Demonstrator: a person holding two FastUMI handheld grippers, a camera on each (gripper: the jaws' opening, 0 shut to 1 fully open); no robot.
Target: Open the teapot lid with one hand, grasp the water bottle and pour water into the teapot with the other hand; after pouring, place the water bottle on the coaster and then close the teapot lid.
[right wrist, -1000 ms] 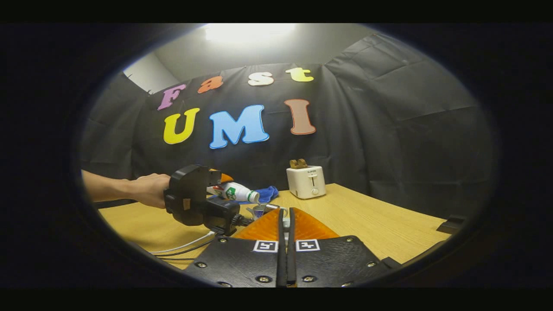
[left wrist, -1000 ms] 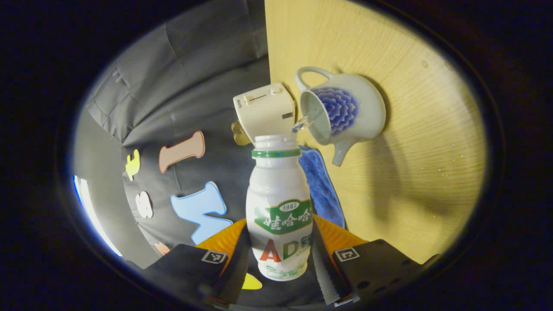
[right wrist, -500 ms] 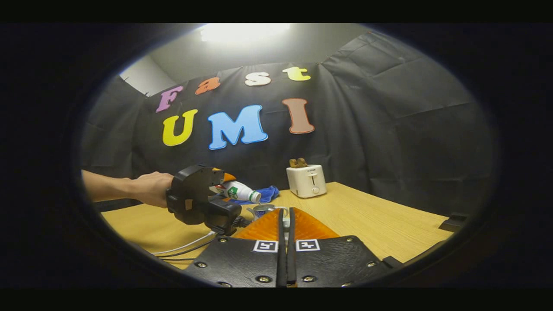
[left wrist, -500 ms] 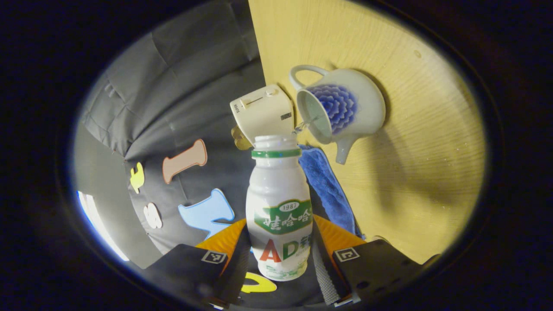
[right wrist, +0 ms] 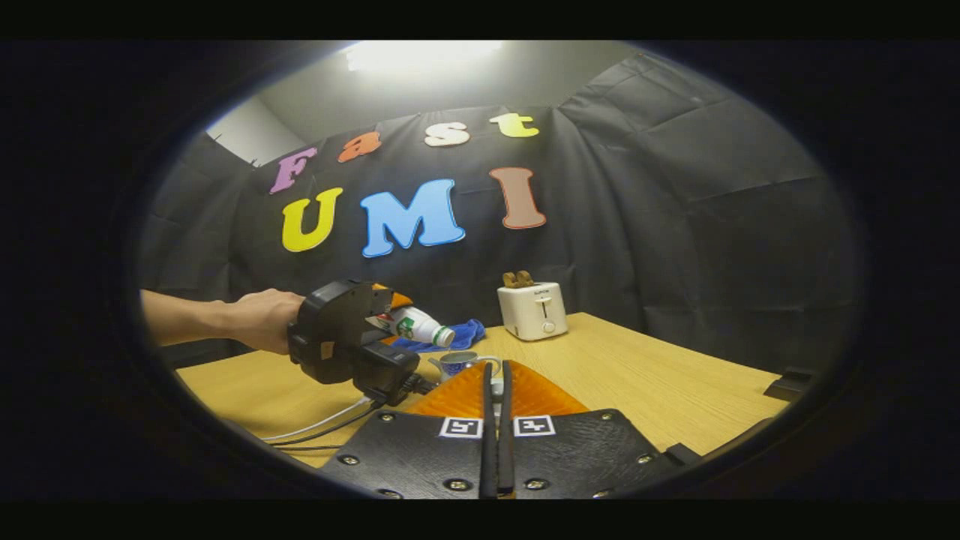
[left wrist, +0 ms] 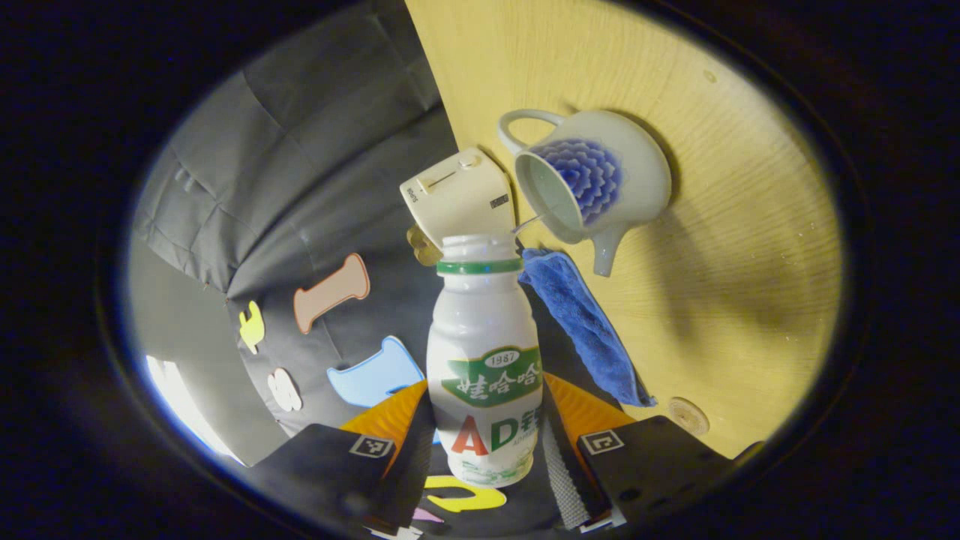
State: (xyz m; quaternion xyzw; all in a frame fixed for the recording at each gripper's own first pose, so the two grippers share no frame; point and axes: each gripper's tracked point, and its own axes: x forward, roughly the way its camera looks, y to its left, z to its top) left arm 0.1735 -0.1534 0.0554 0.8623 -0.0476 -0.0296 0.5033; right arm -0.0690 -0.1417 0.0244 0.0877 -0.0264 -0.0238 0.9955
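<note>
White water bottle (left wrist: 484, 360) with green neck ring and green-red label; white teapot (left wrist: 600, 180) bearing blue petal pattern (scale-like); blue cloth (left wrist: 581, 322); cream toaster (left wrist: 457, 196); pale wood-grain table (left wrist: 720, 247).

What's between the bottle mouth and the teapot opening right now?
In the left gripper view, a thin stream of water runs from the water bottle mouth into the teapot; nothing else.

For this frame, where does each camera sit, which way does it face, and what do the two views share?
Left gripper view: rides the left gripper, rolled sideways, looking along the tipped bottle to the open teapot on the table; its own jaws clamp the bottle.
Right gripper view: rides the right gripper, level, facing the booth wall across the table; its own jaws are nearly together, and a hand holds the left gripper there.
Shared: bottle, teapot, toaster, blue cloth.
</note>
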